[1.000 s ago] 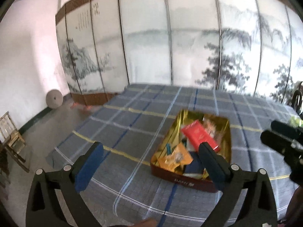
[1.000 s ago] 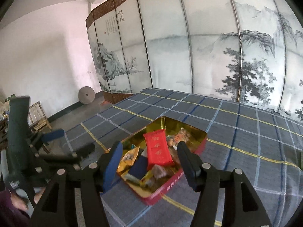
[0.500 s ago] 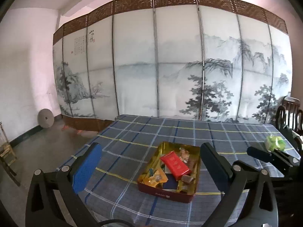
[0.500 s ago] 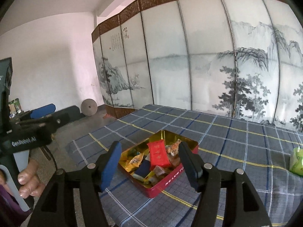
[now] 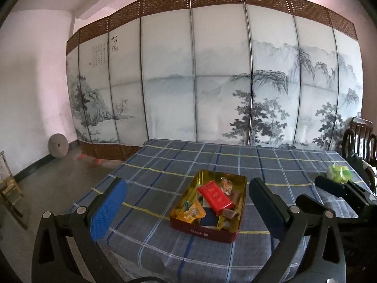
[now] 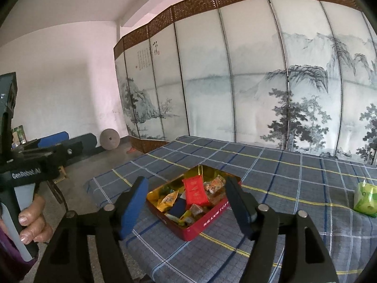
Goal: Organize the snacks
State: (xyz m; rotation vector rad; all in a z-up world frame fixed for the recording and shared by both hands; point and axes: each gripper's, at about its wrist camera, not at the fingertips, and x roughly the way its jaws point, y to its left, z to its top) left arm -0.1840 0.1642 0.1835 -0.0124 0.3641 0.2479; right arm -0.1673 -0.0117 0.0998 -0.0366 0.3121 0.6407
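Red tin (image 5: 207,230) sits packed with snacks (image 5: 215,197) on the table (image 5: 165,165); we judge sorting nearly done. Left tongs (image 5: 186,206) gape empty, right tongs (image 6: 186,199) are opening, empty; next we would fetch the green packet (image 6: 366,199).

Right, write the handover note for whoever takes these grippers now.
Left gripper: open, empty, held back from the table.
Right gripper: jaws opening, nothing between them, also clear of the table.
Snack tin: lid off, on the checked tablecloth, red packet on top of mixed snacks.
Green packet: alone on the cloth, right of the tin.
Left to do: probably put the green packet in.
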